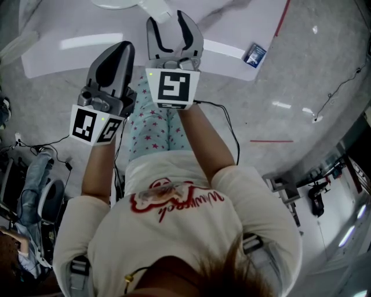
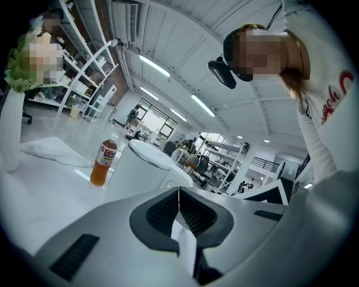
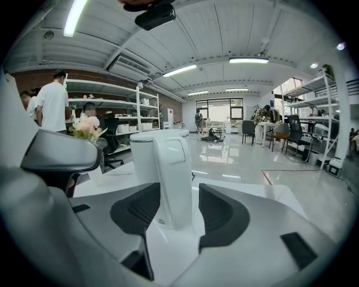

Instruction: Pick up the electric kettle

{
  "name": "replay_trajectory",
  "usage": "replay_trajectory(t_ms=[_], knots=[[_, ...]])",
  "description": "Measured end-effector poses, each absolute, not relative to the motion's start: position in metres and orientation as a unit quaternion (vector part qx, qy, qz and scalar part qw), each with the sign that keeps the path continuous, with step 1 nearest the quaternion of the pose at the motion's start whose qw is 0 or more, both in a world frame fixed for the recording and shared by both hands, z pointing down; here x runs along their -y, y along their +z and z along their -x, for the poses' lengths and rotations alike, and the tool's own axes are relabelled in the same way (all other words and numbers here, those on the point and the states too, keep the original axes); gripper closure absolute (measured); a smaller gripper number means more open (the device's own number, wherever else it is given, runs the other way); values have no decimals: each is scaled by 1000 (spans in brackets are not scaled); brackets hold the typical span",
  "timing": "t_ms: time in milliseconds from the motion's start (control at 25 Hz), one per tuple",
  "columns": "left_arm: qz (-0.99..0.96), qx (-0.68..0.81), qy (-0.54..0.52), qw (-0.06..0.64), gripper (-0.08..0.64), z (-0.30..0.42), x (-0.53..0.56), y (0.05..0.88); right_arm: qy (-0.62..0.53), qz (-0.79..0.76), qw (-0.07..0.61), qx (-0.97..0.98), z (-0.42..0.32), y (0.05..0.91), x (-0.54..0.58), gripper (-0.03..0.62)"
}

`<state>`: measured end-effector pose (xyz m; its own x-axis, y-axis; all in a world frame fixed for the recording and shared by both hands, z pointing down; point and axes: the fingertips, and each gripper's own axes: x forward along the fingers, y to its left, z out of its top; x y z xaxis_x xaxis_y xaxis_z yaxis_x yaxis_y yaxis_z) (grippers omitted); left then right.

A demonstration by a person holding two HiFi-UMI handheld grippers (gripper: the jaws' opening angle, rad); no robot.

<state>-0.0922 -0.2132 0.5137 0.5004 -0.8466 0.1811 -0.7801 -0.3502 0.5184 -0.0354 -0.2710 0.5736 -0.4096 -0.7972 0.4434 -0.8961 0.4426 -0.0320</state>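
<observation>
The white electric kettle point(image 3: 152, 154) stands on the white table point(image 1: 243, 29), its upright handle point(image 3: 175, 179) facing me. My right gripper point(image 3: 179, 210) is open, and the handle stands between its two dark pads point(image 3: 223, 212) with a gap on the right side. In the head view the right gripper point(image 1: 169, 22) reaches over the table's near edge to the kettle point(image 1: 156, 8). My left gripper point(image 1: 119, 55) is shut and empty, just left of it. In the left gripper view the shut left gripper point(image 2: 178, 197) points past the kettle point(image 2: 140, 174).
An orange drink bottle point(image 2: 102, 162) stands on the table beyond the kettle, a white vase with flowers point(image 2: 12, 123) further left. A small dark packet point(image 1: 255, 55) lies near the table's right corner. Cables point(image 1: 223, 125) trail on the floor, and people stand by shelves point(image 3: 53, 103).
</observation>
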Motion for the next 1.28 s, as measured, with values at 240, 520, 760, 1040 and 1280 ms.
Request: replay_trajectory(t_ms=[240,520,760,1040,1280], knots=[[-814,502,-60,286,547,96,213,516,112,-524,188,823,36,579,288,391],[-809,506,-59,295,546,98,210,519,107,-550,191,806,35,583,295,391],[-809,502,-54,301,546,96,206,519,108,-569,184,794,31,583,302,391],[-807,498,-48,313,546,93,202,532,130,-604,183,764,19,595,306,403],[-813,489,-38,314,546,90,200,534,133,-630,185,742,11,600,313,405]])
